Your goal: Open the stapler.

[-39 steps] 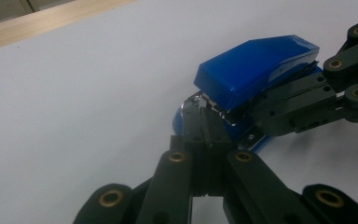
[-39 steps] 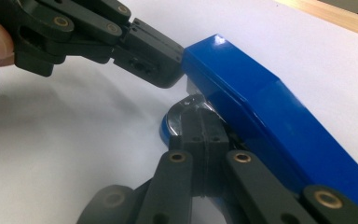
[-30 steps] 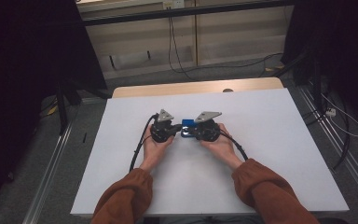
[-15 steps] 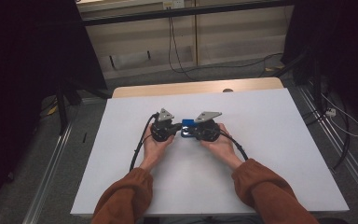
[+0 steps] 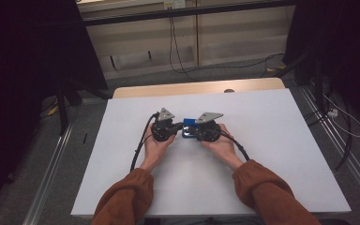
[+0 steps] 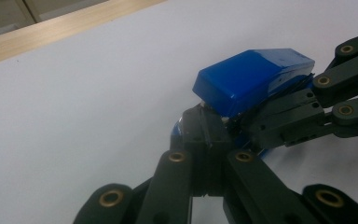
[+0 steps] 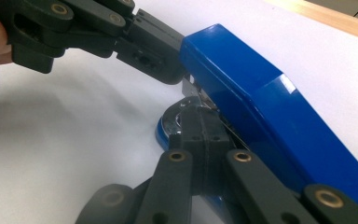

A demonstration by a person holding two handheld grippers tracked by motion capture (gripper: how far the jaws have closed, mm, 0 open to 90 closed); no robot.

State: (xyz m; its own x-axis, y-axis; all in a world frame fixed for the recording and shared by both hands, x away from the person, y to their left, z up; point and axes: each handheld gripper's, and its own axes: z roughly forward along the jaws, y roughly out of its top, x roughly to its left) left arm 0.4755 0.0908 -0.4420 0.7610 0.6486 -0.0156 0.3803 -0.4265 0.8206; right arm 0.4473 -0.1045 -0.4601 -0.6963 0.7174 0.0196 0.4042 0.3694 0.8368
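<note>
My left gripper [image 6: 205,135] has its jaws pressed together, flat against each other with no gap, and their tips sit at the front end of a blue stapler [image 6: 254,79], just under the lifted top arm where the metal mouth shows. I cannot tell whether those tips pinch any part of it or merely touch it. My right gripper [image 7: 204,126] is closed the same way, jaws tight together, its tips poking into the opening between the stapler's top arm and its base, against the bright metal there.

In the right gripper view the left gripper's black linkage comes in from the upper left and meets the stapler's blue top at its front edge. In the left gripper view the right gripper's linkage enters from the right, under the raised blue cover.

No brand, label or writing can be read on the stapler's glossy blue shell.

From the high view, both grippers meet over the stapler in the middle of the white table [image 5: 272,140], my hands behind them, rust-coloured sleeves [image 5: 267,190] trailing toward the near edge.
</note>
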